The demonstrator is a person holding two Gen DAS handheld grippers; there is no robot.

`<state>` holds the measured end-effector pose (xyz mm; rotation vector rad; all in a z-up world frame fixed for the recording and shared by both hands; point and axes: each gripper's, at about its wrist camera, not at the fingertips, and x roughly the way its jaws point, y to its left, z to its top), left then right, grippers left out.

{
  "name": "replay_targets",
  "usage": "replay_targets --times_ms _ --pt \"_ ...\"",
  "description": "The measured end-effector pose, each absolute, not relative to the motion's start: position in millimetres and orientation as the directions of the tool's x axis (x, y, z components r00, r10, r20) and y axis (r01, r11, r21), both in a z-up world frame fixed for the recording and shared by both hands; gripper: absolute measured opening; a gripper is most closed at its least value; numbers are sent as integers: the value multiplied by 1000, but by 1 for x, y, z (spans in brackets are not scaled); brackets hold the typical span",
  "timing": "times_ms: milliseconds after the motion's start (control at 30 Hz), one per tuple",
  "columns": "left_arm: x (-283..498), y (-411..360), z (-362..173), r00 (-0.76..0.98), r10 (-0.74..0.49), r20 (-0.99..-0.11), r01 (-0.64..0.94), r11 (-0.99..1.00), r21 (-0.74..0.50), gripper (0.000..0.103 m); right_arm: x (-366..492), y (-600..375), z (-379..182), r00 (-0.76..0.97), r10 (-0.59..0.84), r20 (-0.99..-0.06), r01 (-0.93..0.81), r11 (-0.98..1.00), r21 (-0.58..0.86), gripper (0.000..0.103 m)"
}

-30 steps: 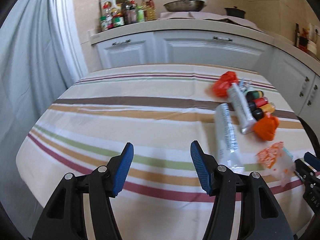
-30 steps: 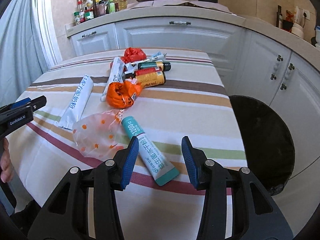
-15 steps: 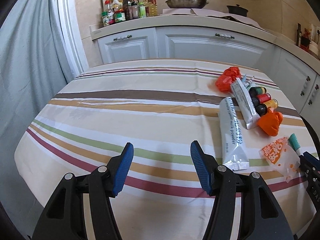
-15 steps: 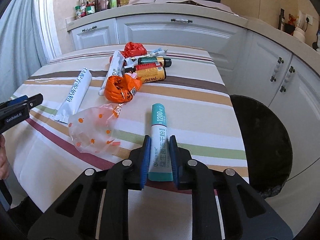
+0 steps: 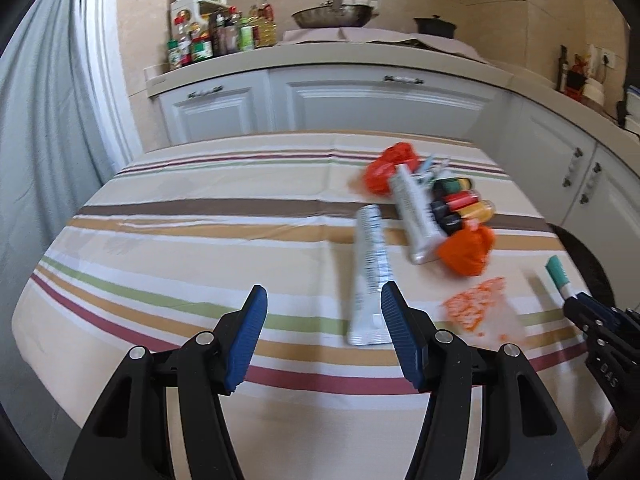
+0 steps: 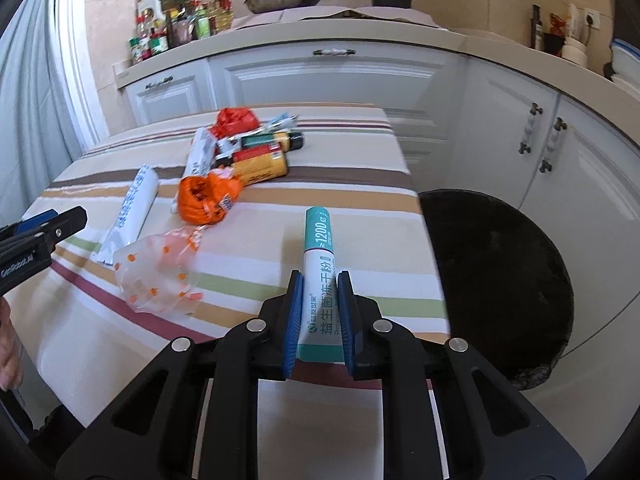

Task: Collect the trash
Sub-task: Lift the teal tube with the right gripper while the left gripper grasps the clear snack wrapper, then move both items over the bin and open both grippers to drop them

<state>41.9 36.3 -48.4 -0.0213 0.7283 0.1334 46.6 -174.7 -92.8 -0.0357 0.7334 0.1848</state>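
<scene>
- Now we are clamping the right gripper (image 6: 320, 312) on the teal-and-white tube (image 6: 320, 276), both blue pads pressing its lower half, so the tube is sitting in our grasp above the near right part of the striped tablecloth (image 6: 348, 200).
- Its long axis is running straight away from us along the fingers, the teal end pointing toward the far cabinets (image 6: 336, 76) and tipping slightly left.
- A second ago the same tube was lying slantwise on the cloth between spread fingers; since then they have closed on it and it is lining up with the gripper.
- Right of the tube, the tablecloth edge is falling away, and just beyond that edge the black bin (image 6: 496, 280) is sitting with its mouth wide.
- Left of the tube we are seeing the clear dotted bag (image 6: 156, 276), then the orange bag (image 6: 206, 198) and a white sachet (image 6: 134, 208); farther off, the small bottles (image 6: 264, 156) are lying clustered.
- The left gripper (image 5: 322, 308) is hanging with its fingers spread and grasping nothing, over the near left of the cloth, well apart from the tube.
- Compared with a second ago, the white sachet is now appearing closer to the left gripper's right pad.
</scene>
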Motion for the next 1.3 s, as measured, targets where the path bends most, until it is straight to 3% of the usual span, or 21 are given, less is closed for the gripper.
replay_targets --times_ms 333,600,700,767,867,1300 --pt "42 -15 -42 743 16 -669 -27 1000 -6 62 39 -214 -86 757 136 -639 -118 990 72 17" --pt "48 -45 -58 729 6 -685 18 999 29 62 32 -242 -88 767 116 -631 -68 993 100 17" --pt "50 -51 -66 719 11 -695 31 998 49 43 30 -248 -87 770 112 -628 -57 993 107 17" --pt "50 -53 -71 705 3 -709 46 998 49 24 30 -251 -88 772 109 -627 -51 993 110 17" --pt "49 -56 -74 696 -14 -718 61 997 39 13 30 -254 -89 771 107 -627 -45 992 114 17" --pt "39 -76 -33 785 -95 -613 134 991 19 8 29 -267 -75 800 51 -598 3 996 88 17"
